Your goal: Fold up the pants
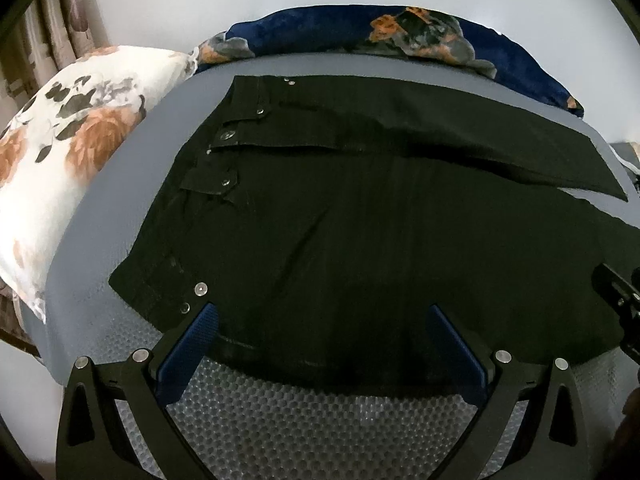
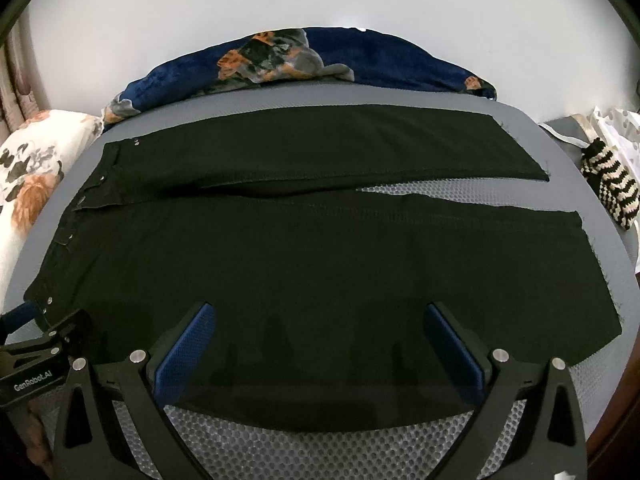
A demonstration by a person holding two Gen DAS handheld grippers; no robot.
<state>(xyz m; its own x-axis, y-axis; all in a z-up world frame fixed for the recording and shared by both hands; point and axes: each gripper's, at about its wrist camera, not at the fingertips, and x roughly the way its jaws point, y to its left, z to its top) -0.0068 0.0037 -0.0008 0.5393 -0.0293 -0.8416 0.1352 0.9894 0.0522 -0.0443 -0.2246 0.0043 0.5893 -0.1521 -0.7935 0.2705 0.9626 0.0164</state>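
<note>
Black pants (image 1: 340, 240) seemingly beneath gripper (image 1: 324, 320)

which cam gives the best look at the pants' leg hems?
Right wrist: both leg hems of the black pants show whole at the right end. Left wrist shows the waistband and snaps close up; only the far leg's hem is visible there.

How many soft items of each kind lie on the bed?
Black pants: 1
White floral pillow: 1
Navy floral blanket: 1
Striped knit item: 1
Total: 4
</note>
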